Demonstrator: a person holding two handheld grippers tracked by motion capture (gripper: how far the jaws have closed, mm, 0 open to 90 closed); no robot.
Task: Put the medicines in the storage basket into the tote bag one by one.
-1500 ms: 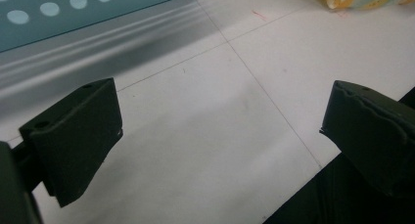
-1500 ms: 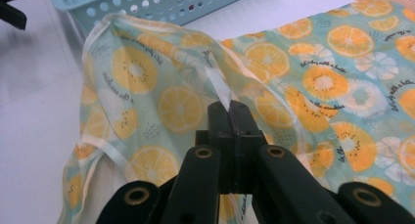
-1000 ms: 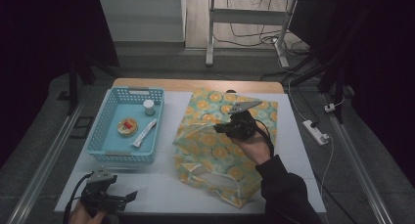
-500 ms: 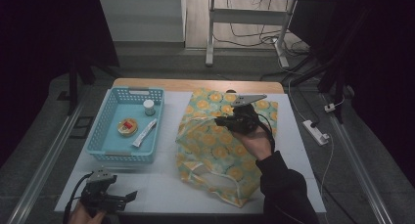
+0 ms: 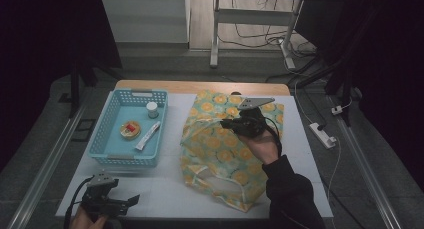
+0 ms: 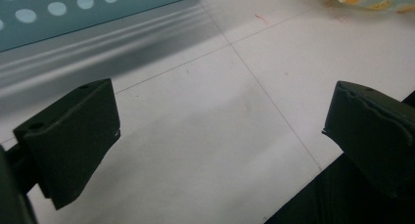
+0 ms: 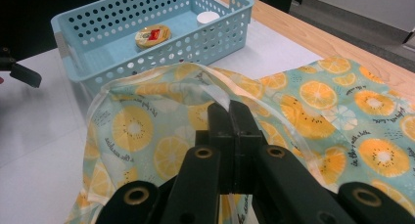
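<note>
Two black jaws of the right gripper are pressing together, pinching a fold of the lemon-print bag, which is lying on the table under and around them. The thin film could be slipping free if the hand pulls sideways. Beyond the fingertips, the right gripper view is showing a tin inside the blue basket; the left gripper view is showing the left gripper spreading wide over bare tabletop.

Dim all round, light pooling on a white-topped table with a wooden far edge. Grey floor beneath, metal rails along both sides. Behind, a white panel, desk legs, tangled cables, and a power strip right.
</note>
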